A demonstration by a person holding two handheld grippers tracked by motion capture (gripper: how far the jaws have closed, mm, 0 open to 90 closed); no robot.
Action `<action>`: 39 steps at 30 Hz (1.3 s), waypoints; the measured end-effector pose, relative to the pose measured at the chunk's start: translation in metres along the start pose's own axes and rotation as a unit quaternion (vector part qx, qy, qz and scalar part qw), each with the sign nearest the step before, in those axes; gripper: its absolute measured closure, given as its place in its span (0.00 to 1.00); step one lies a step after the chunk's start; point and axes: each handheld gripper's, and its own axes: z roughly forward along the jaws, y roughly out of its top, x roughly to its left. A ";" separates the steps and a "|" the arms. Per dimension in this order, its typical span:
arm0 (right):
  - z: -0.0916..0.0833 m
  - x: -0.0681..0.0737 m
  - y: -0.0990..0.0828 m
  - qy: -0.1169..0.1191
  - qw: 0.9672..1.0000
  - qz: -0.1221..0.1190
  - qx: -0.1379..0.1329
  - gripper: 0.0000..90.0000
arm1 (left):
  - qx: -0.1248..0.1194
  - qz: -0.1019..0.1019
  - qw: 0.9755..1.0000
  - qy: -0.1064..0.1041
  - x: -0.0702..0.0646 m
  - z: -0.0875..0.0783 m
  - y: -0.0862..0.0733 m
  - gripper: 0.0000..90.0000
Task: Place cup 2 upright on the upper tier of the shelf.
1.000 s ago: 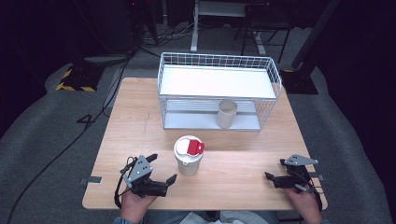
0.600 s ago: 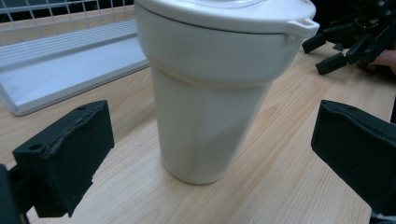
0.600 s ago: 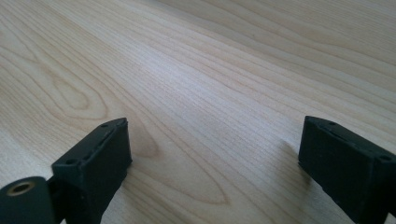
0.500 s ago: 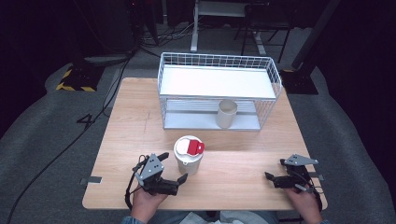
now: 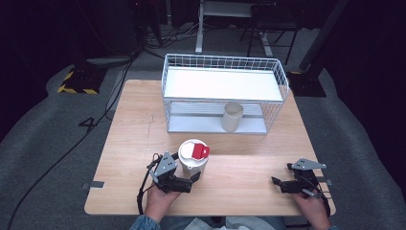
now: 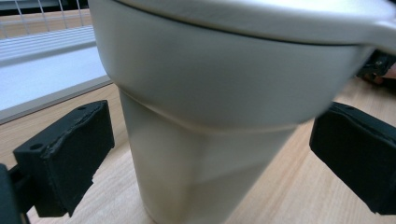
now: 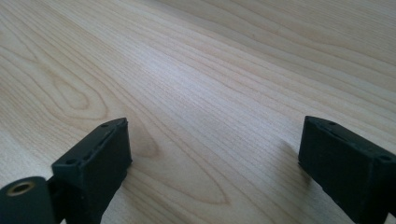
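The cup, a pale tumbler with a white lid and a red tab on top, stands upright on the worktop, near the front edge and a little left of the middle. The left claw lies low at the cup's front-left side, held in a hand that comes in over the front edge, and points toward the cup's lower body. In the left gripper view the cup stands right between the two black jaws, very close to the camera: one jaw is off to each side of the narrow lower part, with a strip of bare wood showing between each pad and the cup's wall, so the jaws are spread apart around the cup and do not press on it. The wide lidded rim overhangs the jaws from above. The right claw rests low over the worktop near the front right corner, well apart from the cup, held in the other hand. In the right gripper view its jaws stand apart with bare wood grain between them. Behind the cup, along the far half of the worktop, stands a white wire rack with a flat white top shelf; a second cup, beige and without a lid, stands upright on its lower shelf, right of the rack's middle.
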 end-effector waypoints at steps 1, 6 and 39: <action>0.000 0.000 0.000 -0.001 1.000 0.000 0.000 0.10 | 0.001 0.006 1.000 -0.003 0.001 0.001 0.000 0.00; 0.000 0.000 0.000 0.000 1.000 0.000 0.000 0.10 | -0.004 0.010 1.000 -0.011 0.004 0.008 -0.001 0.00; 0.000 0.000 0.000 0.000 1.000 0.000 0.000 0.10 | -0.037 0.027 0.999 0.029 -0.004 0.020 -0.006 0.11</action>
